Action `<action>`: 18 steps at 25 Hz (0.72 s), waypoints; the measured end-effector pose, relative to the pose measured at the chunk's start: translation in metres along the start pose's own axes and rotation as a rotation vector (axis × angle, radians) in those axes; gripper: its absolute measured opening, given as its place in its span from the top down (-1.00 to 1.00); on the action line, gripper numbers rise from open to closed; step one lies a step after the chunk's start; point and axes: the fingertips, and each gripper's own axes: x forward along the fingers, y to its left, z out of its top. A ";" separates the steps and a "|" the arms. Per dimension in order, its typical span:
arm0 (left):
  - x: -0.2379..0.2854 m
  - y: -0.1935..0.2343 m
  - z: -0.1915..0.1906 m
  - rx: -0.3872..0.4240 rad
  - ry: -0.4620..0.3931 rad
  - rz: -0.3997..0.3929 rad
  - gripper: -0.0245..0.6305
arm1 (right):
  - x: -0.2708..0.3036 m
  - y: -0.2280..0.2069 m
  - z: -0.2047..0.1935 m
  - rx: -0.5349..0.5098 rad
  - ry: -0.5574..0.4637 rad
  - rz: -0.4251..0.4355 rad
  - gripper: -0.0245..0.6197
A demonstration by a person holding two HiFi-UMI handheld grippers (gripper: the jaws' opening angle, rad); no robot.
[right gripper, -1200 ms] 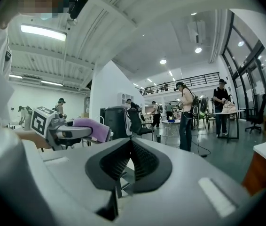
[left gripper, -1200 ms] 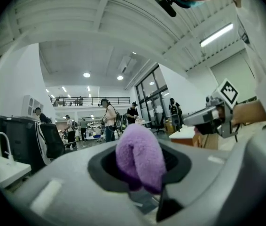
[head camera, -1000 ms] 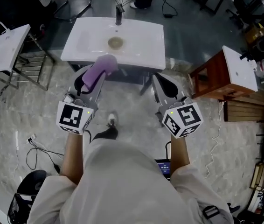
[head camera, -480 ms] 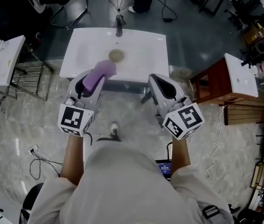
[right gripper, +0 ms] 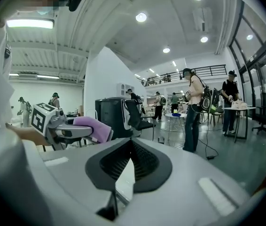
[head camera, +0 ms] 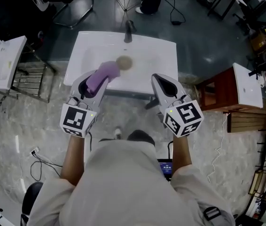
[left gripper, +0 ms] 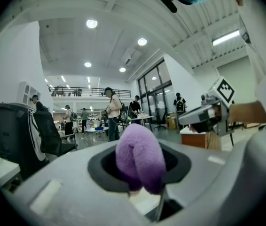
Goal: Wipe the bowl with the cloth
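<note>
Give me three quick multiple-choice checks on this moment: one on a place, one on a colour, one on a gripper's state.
1. Where is the cloth?
A. Between the jaws of the left gripper
B. Draped over the tap
C. Lying on the floor

2. What colour is the cloth?
A. Green
B. Purple
C. White

3. How does the right gripper stand?
A. Open wide
B. Shut on the cloth
C. Shut, with nothing between its jaws

Answers:
1. A: the left gripper view shows the cloth bulging out from between that gripper's own jaws.
2. B: it reads purple in the head view and in both gripper views.
3. C: the right gripper view shows its jaws met edge to edge, with the cloth off to the side in the other gripper.
</note>
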 end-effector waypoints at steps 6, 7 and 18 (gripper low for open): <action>0.028 0.029 -0.017 -0.031 0.040 0.035 0.53 | 0.052 -0.029 -0.020 -0.026 0.095 0.023 0.91; 0.033 0.035 -0.023 -0.038 0.050 0.040 0.53 | 0.062 -0.032 -0.025 -0.029 0.111 0.033 0.91; 0.093 0.091 -0.074 -0.122 0.179 0.165 0.53 | 0.177 -0.062 -0.092 -0.090 0.323 0.268 0.88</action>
